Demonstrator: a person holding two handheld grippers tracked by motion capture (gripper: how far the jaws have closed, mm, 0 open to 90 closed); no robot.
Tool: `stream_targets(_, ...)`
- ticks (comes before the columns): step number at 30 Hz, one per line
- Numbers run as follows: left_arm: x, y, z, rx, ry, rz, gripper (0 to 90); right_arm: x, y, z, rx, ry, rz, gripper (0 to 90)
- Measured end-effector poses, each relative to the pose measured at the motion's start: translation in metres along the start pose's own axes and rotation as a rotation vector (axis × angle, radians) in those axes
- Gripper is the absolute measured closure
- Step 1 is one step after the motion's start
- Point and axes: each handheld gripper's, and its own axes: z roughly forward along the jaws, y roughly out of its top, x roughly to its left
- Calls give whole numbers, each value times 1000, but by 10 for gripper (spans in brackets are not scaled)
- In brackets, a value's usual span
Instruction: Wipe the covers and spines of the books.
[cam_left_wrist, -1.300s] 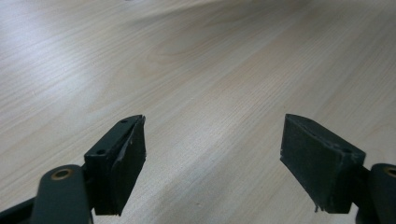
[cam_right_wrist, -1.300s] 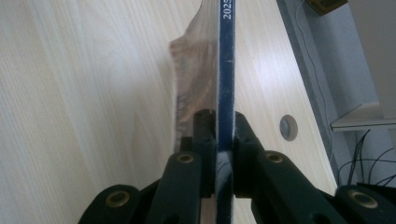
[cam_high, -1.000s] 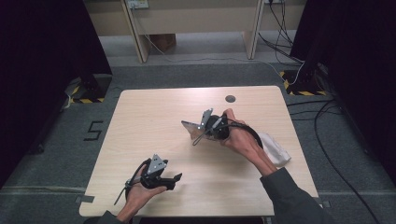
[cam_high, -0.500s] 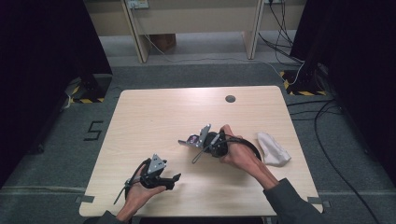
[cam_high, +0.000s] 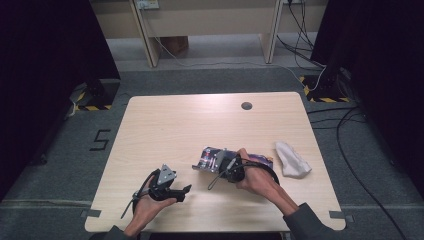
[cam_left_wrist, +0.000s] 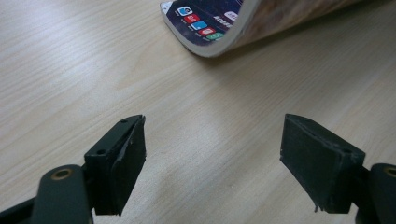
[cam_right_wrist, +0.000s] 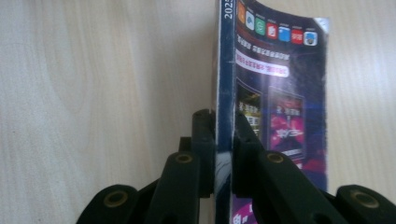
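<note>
"202" on booklet (cam_right_wrist: 273, 100) spine, "5" on floor (cam_high: 99, 139)

1 booklet (cam_high: 235, 158), 1 cloth (cam_high: 292, 160).

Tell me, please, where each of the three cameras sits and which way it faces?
High view: above the person's side, looking forward and down on the table; forearms, left gripper, right gripper.
Left gripper view: along open jaws over bare wood towards the booklet.
Right gripper view: along jaws shut on the booklet's edge.
All three share the booklet.
</note>
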Motion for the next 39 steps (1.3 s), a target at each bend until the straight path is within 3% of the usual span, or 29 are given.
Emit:
stream_targets(5, 2, -1, 0, 3, 8, -9, 221, 6, -4, 7, -3, 16, 15, 824)
stream_targets(10, 4, 0, -1, -3, 20, -22, 221, 14, -7, 12, -12, 5, -1, 797)
stream_targets(14, 4, 0, -1, -5, 28, -23, 225, 24, -12, 16, -37, 36, 22, 763)
stream_targets(17, 4, -1, -2, -6, 30, -25, 227, 30, -15, 19, -37, 28, 16, 737)
stream_targets(19, 5, 0, -2, -11, 33, -32, 227, 32, -19, 21, -40, 37, 41, 718)
stream_targets(29, 1, 0, -1, -23, 9, -17, 230, 43, -27, 32, -45, 47, 46, 604)
stream_targets(33, -2, 1, 0, -24, -8, -7, 228, 47, -35, 36, -79, 69, 102, 530)
stream_targets(39, -4, 1, 1, -23, -12, 4, 227, 52, -47, 37, -90, 55, 127, 499)
